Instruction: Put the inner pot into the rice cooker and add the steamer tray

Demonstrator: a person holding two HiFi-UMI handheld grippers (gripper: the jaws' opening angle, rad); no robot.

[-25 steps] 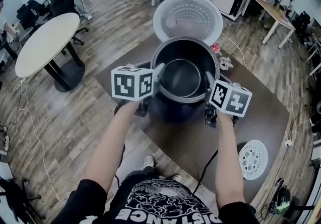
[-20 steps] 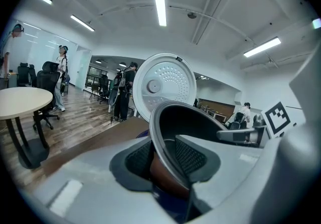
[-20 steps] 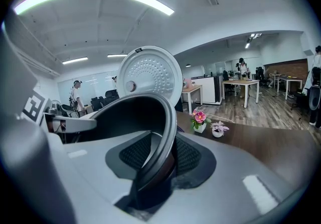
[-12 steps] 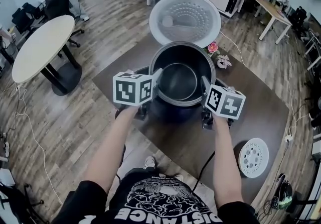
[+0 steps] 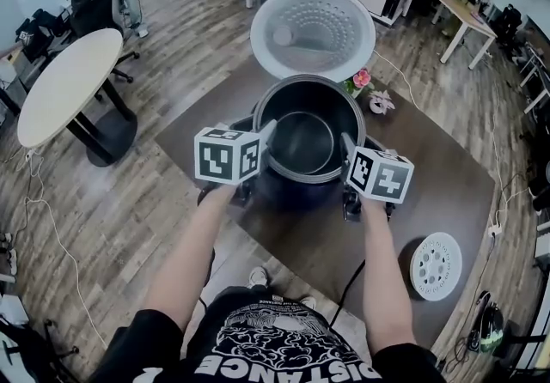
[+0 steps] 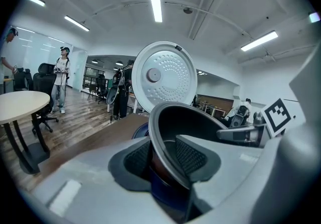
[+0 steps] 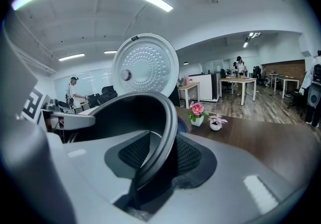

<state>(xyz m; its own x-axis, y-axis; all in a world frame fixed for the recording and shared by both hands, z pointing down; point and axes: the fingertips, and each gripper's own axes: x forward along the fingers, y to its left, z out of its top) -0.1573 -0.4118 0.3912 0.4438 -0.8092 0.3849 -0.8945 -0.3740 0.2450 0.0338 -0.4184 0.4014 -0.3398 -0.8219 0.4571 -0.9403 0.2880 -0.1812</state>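
While we hold the inner pot by its rim from both sides, the left gripper is clamped on the near-left edge and the right gripper on the near-right edge, each pinching the thin rim between narrow-set mesh pads. We see the pot standing in the mouth of the dark blue rice cooker, whose white lid is tipped open behind it, though we cannot tell whether it is fully seated. Our white steamer tray lies flat on the brown table, well apart to the cooker's right.
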